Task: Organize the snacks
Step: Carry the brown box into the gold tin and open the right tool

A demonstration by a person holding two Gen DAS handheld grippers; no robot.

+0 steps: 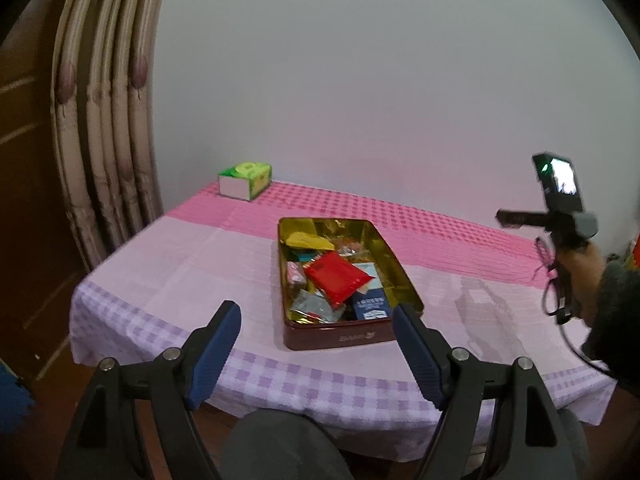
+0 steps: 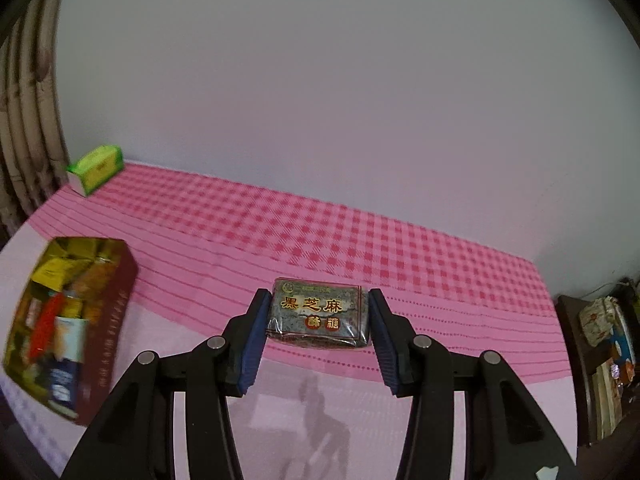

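Observation:
A dark red tin [image 1: 340, 338] with a gold inside stands open on the table and holds several snack packets, with a red packet [image 1: 336, 282] on top. The tin also shows at the left of the right wrist view [image 2: 110, 320]. My left gripper [image 1: 316, 316] is open and empty, held above the near table edge in front of the tin. My right gripper [image 2: 316, 312] is shut on a black sesame candy pack [image 2: 318, 312] and holds it above the cloth, right of the tin. In the left wrist view the right gripper [image 1: 508, 218] appears at the far right, seen from behind.
A green tissue box [image 1: 245, 180] stands at the far left corner by the wall; it also shows in the right wrist view [image 2: 96, 168]. A pink and purple checked cloth [image 1: 180, 264] covers the table. Curtains [image 1: 104, 120] hang at left. A cluttered dark shelf [image 2: 600, 340] stands at right.

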